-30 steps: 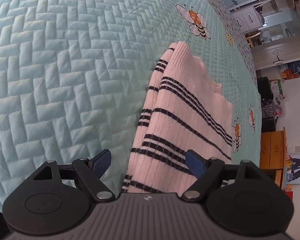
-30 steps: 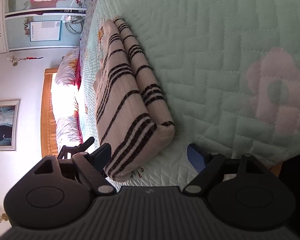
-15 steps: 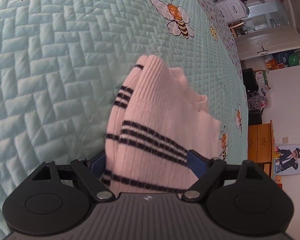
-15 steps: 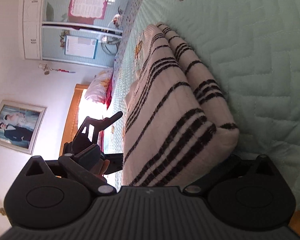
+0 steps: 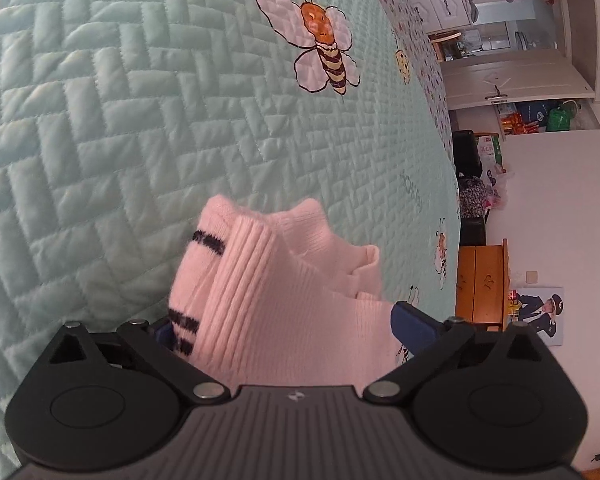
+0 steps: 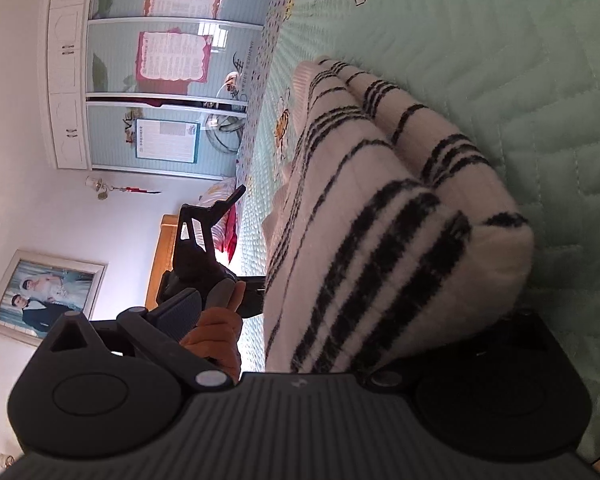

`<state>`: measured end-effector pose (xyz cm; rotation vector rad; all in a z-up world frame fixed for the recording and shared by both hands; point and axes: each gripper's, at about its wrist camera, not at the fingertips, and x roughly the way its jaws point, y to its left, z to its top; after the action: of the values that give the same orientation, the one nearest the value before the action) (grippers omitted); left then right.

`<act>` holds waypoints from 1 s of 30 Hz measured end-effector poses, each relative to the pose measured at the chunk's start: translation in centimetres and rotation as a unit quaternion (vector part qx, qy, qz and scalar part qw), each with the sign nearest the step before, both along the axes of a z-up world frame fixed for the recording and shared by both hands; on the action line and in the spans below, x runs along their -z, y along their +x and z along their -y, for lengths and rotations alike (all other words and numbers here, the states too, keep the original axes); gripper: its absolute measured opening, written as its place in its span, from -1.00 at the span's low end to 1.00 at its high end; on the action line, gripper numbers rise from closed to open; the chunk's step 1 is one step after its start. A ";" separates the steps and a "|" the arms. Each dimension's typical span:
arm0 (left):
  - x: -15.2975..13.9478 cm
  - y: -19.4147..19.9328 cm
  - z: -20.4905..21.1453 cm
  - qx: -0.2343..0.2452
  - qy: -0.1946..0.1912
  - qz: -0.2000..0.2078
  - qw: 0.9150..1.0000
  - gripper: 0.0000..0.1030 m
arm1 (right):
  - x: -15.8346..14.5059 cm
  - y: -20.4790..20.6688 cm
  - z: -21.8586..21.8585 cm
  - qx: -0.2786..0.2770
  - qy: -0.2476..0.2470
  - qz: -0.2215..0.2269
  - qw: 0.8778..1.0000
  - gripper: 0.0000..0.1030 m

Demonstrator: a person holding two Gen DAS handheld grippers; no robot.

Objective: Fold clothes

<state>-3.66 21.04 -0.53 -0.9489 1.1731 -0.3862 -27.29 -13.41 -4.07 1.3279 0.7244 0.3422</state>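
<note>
One striped knit sweater point(image 6: 380, 216) lies on the teal quilted bedspread point(image 5: 140, 120), already folded into a long, thick bundle; judging by that, another fold across its length or a carry-off is what remains. Two grippers straddle its opposite ends. The left gripper point(image 5: 284, 326) has just spread wide around the pale end, unclenched. The right gripper point(image 6: 340, 312) stands wide around the striped end, apparently not pinching it.

quilt point(image 5: 414, 196): faint grey lettering near the edge, too blurred to read
cabinet posters point(image 6: 172, 58): pink and blue sheets of small print, illegible
cabinet door point(image 6: 130, 128): red letters, look like "LOVE", not certain
box point(image 5: 490, 150): green and white, print too small
</note>
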 end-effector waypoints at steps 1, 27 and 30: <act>-0.1 0.2 0.2 0.004 0.004 0.001 1.000 1.00 | 0.0 0.1 0.0 0.001 0.001 -0.004 1.000 1.00; -2.4 -12.1 12.8 -0.098 -0.046 -0.037 0.993 -0.45 | -10.3 10.9 18.4 -0.218 -0.235 0.063 0.945 -0.30; -1.8 -14.4 21.2 -0.077 -0.080 -0.060 0.992 -0.46 | -12.8 11.7 26.4 -0.215 -0.288 0.066 0.931 -0.30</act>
<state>-18.04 -0.15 1.22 -1.2092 1.1806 -0.3058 -15.63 -39.77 8.73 0.5766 0.9150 0.5157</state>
